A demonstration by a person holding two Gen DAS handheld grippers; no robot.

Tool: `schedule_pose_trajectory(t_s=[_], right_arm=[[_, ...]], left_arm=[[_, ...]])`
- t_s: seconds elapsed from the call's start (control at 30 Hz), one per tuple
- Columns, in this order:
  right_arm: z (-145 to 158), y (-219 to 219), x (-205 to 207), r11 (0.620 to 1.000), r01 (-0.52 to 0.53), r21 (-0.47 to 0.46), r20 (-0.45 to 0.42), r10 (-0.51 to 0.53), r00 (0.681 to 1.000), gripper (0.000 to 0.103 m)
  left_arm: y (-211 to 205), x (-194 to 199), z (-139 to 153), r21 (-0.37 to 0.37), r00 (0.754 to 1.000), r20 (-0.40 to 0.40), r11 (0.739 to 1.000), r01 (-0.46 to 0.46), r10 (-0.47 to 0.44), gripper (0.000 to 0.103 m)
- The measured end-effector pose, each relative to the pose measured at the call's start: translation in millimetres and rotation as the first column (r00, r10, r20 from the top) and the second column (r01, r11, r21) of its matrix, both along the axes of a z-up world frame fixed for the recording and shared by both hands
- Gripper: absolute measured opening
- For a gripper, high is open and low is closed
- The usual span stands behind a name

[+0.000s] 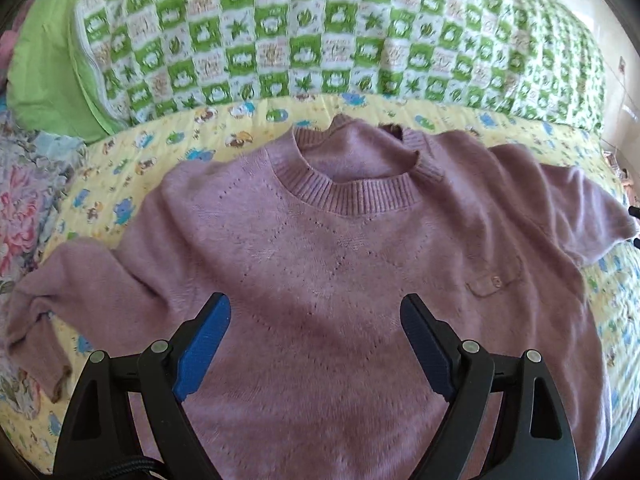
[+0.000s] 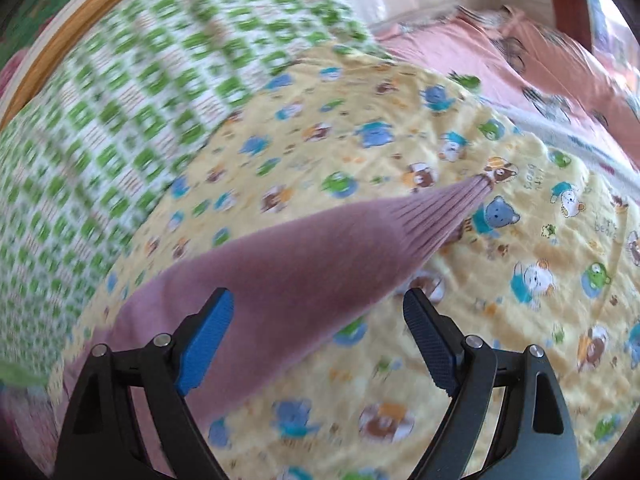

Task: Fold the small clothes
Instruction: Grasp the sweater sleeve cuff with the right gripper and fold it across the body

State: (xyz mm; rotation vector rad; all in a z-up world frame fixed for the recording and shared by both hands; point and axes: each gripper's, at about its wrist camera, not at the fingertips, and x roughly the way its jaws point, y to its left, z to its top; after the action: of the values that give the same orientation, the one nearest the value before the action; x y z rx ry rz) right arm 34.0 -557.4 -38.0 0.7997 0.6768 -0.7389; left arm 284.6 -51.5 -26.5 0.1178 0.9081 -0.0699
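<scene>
- A mauve knitted sweater [image 1: 340,264] lies face up and spread flat on a yellow quilt [image 1: 132,184] printed with small cartoon animals — its ribbed collar [image 1: 352,192] points toward a green-and-white checked blanket [image 1: 320,40] bunched along the far side of the quilt.
- The left gripper [image 1: 316,320] hangs over the sweater's chest, its blue-padded jaws spread wide with nothing between them; whether the tips touch the knit is hard to judge from this angle.
- A small buttoned chest pocket [image 1: 494,282] sits on the sweater, off to the side of that gripper, near one jaw.
- One sleeve [image 1: 52,296] bends down the sweater's side toward the quilt's edge, beside a floral fabric [image 1: 20,216].
- The other sleeve [image 2: 320,256] stretches away from the sweater's body across the quilt, ending in a ribbed cuff [image 2: 452,208] next to a printed blue bear.
- The right gripper [image 2: 318,320] is above that sleeve, jaws wide apart and gripping nothing — one blue pad over the knit, the other over bare quilt just beside the sleeve's edge.
- This view is motion-blurred, so the checked blanket beyond the sleeve shows only as smeared squares.
</scene>
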Motion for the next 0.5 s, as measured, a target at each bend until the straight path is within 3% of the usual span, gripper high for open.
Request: schedule_pose_trajectory(t_s=[0.03, 0.1, 0.13, 0.17, 0.2, 0.3, 0.37, 0.43, 0.5], right_arm=[[-2, -9, 0, 1.000, 0.025, 0.005, 0.023, -0.025, 0.999, 0.086], [-3, -16, 3, 0.999, 0.038, -0.009, 0.029, -0.038, 0.999, 0.070], [-2, -20, 8, 0.999, 0.034, -0.013, 0.016, -0.034, 0.999, 0.051], [0, -20, 11, 1.000, 0.023, -0.015, 0.017, -0.023, 1.000, 0.024], [5, -17, 14, 1.000, 0.011, -0.024, 0.027, -0.010, 1.000, 0.012], [40, 14, 25, 0.992, -0.058, -0.113, 0.109, 0.070, 0.992, 0.010], [73, 57, 41, 0.967, -0.171, -0.188, 0.167, 0.203, 0.965, 0.010], [101, 108, 61, 0.920, -0.301, -0.249, 0.208, 0.355, 0.912, 0.010], [120, 168, 84, 0.845, -0.445, -0.298, 0.231, 0.516, 0.825, 0.010]], left_arm=[[0, 4, -4, 0.001, 1.000, -0.010, 1.000, -0.002, 0.002, 0.087], [0, 9, -15, 0.008, 0.999, -0.033, 1.000, 0.001, 0.000, 0.087], [0, 11, -20, 0.015, 0.999, -0.042, 1.000, 0.001, -0.001, 0.087], [0, 13, -24, 0.023, 0.999, -0.054, 1.000, 0.001, 0.000, 0.087], [2, 16, -26, 0.024, 0.998, -0.060, 1.000, 0.000, 0.002, 0.087], [8, 16, -32, 0.018, 0.997, -0.074, 1.000, -0.021, 0.022, 0.087], [14, 11, -30, -0.005, 0.996, -0.080, 0.999, -0.039, 0.038, 0.087], [19, 5, -25, -0.029, 0.995, -0.084, 0.998, -0.053, 0.050, 0.087], [25, -4, -17, -0.051, 0.995, -0.078, 0.997, -0.061, 0.057, 0.087]])
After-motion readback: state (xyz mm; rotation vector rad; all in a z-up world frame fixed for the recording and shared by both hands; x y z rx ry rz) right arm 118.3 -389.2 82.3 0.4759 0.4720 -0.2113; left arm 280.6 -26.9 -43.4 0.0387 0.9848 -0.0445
